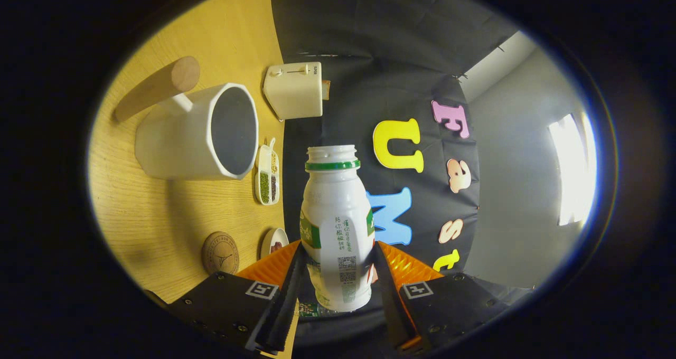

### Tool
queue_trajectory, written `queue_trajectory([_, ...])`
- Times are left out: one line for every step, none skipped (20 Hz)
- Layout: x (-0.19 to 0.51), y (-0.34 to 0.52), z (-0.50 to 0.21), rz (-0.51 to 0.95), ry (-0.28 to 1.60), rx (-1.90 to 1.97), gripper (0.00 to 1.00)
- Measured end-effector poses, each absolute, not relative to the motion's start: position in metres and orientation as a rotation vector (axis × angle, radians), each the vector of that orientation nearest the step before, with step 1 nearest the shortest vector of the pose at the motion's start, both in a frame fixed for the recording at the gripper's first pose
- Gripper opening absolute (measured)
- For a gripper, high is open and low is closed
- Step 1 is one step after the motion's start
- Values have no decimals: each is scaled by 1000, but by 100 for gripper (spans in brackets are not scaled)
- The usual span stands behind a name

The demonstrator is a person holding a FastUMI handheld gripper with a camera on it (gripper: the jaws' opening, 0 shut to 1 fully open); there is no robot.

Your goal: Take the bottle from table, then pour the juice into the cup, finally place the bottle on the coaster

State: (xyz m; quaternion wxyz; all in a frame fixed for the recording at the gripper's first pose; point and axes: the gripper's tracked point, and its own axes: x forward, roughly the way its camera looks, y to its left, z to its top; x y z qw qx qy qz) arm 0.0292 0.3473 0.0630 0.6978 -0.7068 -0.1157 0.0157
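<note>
A white plastic bottle (336, 227) with a green neck ring and no cap sits between my gripper's (338, 266) two fingers, which press on its lower body from both sides. The view is rolled on its side, so the bottle is tipped over the wooden table (153, 216). The white cup (196, 133) with a wooden handle stands on the table beyond the fingers, its dark open mouth facing the bottle's neck side. A round brown coaster (220, 253) lies on the table near one finger.
A cream-coloured box (294, 90) with a slider stands at the table's back edge by the black cloth wall. A small divided dish of seeds (267, 175) and a small round dish (274, 241) lie between the cup and the bottle.
</note>
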Motion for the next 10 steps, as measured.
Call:
queue_trajectory([29, 347, 62, 36, -260, -1581, 71])
queue_trajectory([28, 348, 63, 34, -262, -1585, 71])
queue_trajectory([29, 349, 63, 32, -266, -1591, 71])
queue_trajectory([28, 350, 63, 29, -269, -1596, 71])
queue_trajectory([29, 351, 64, 28, -271, -1600, 71])
queue_trajectory([29, 351, 64, 30, -272, -1602, 70])
queue_trajectory([30, 352, 65, 29, -274, -1607, 71])
queue_trajectory([30, 352, 66, 27, -278, -1615, 70])
queue_trajectory([30, 353, 68, 24, -282, -1625, 70])
queue_trajectory([30, 353, 69, 21, -286, -1632, 71])
